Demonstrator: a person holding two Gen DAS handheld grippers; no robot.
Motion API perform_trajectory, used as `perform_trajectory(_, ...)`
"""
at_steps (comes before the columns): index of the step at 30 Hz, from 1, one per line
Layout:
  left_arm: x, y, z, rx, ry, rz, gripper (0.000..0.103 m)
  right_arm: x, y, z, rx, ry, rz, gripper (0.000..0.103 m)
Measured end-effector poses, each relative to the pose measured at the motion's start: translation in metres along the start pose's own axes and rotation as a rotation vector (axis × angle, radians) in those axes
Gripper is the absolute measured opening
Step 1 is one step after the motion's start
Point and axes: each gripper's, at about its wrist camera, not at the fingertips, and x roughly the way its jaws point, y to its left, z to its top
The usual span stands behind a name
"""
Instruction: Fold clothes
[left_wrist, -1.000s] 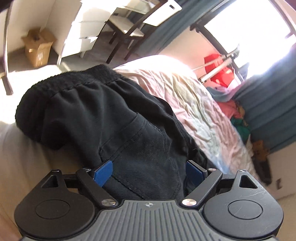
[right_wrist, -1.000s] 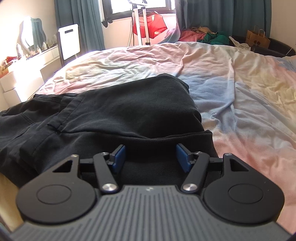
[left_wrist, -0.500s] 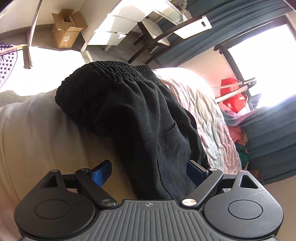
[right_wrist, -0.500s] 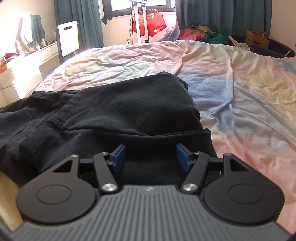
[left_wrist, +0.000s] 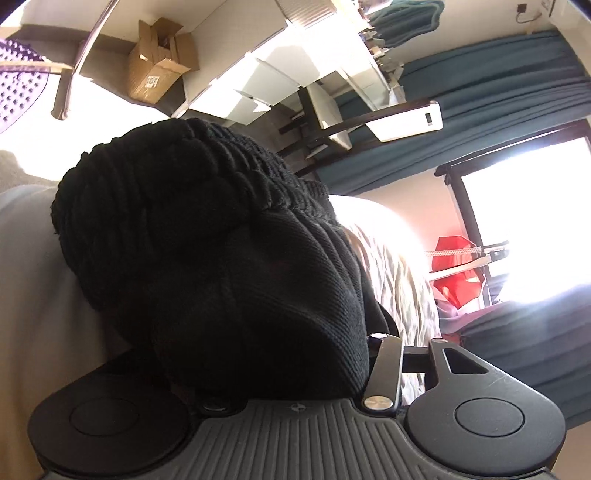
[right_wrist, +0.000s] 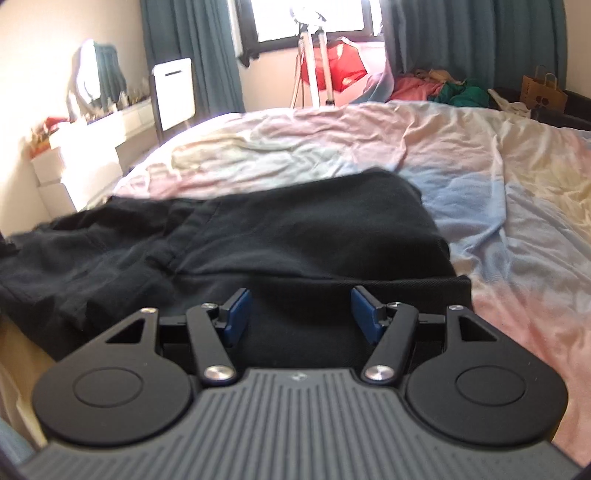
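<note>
At the left, the left hand-held gripper (left_wrist: 291, 373) is buried in the bunched elastic waistband end of the black cotton shorts (left_wrist: 207, 266); the cloth hides its fingertips, so I cannot tell whether it is clenched on the fabric or merely pushed into it. That end humps up at the left edge of the bed (right_wrist: 498, 206), over the pale side of the mattress.

To the right, the right hand-held gripper (right_wrist: 299, 314) is released, its blue pads spread wide above the near hem of the shorts (right_wrist: 295, 240). One layer already seems to lie doubled over the right half, so the fold looks partly made; the left half is rumpled and the waistband end has yet to be carried across and smoothed, by my reading.

Beyond the shorts, the crumpled pastel sheet is bare and gives room. On the floor at the left stands a brown cardboard box (left_wrist: 157, 61), and at the far side a silver tripod (right_wrist: 312, 70) before the window, well apart from the work.
</note>
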Motion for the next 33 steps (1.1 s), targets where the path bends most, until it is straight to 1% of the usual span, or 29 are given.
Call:
perform_trajectory(1,-0.001,-0.003,0.000,0.025,-0.011,-0.001,0.033,0.006,0.005,-0.003,-0.032,0.026,-0.018,0.063)
perform_trajectory(3,-0.001,-0.022,-0.005,0.104,-0.040,0.014,0.025,0.009,0.015,-0.005,-0.091,0.031,-0.052,0.064)
perform_trajectory(4,-0.001,-0.033,-0.008,0.145,-0.055,0.022,0.024,0.011,0.021,-0.006,-0.120,0.033,-0.069,0.064)
perform_trajectory(5,-0.002,-0.042,-0.011,0.191,-0.071,0.029,0.022,0.009,0.019,-0.005,-0.107,0.033,-0.062,0.064)
perform_trajectory(7,-0.009,-0.076,-0.023,0.331,-0.116,0.033,0.021,0.006,0.015,-0.002,-0.074,0.032,-0.044,0.064)
perform_trajectory(10,-0.022,-0.126,-0.047,0.549,-0.192,0.023,0.021,-0.004,-0.001,0.004,0.029,0.032,0.002,0.062)
perform_trajectory(11,-0.027,-0.148,-0.062,0.642,-0.224,0.016,0.021,-0.007,-0.007,0.006,0.063,0.032,0.018,0.062)
perform_trajectory(13,-0.037,-0.186,-0.092,0.804,-0.282,-0.005,0.021,-0.019,-0.022,0.011,0.140,0.019,0.015,0.062)
perform_trajectory(15,-0.044,-0.224,-0.129,0.958,-0.340,-0.032,0.020,-0.032,-0.037,0.015,0.196,-0.013,0.004,0.062)
perform_trajectory(18,-0.052,-0.270,-0.193,1.117,-0.410,-0.097,0.020,-0.057,-0.067,0.023,0.297,-0.083,-0.007,0.062)
perform_trajectory(20,-0.054,-0.294,-0.240,1.171,-0.431,-0.144,0.020,-0.071,-0.088,0.025,0.371,-0.125,-0.012,0.062)
perform_trajectory(24,-0.040,-0.326,-0.325,1.217,-0.427,-0.211,0.020,-0.090,-0.136,0.026,0.530,-0.185,-0.048,0.063)
perform_trajectory(26,-0.025,-0.333,-0.376,1.264,-0.423,-0.228,0.019,-0.097,-0.162,0.021,0.618,-0.210,-0.058,0.064)
perform_trajectory(29,0.009,-0.323,-0.460,1.496,-0.395,-0.201,0.019,-0.101,-0.189,0.014,0.718,-0.229,-0.055,0.064)
perform_trajectory(30,0.021,-0.315,-0.486,1.573,-0.372,-0.191,0.019,-0.098,-0.192,0.012,0.736,-0.224,-0.039,0.064)
perform_trajectory(33,0.060,-0.283,-0.542,1.760,-0.300,-0.139,0.020,-0.091,-0.199,0.006,0.783,-0.209,0.005,0.064)
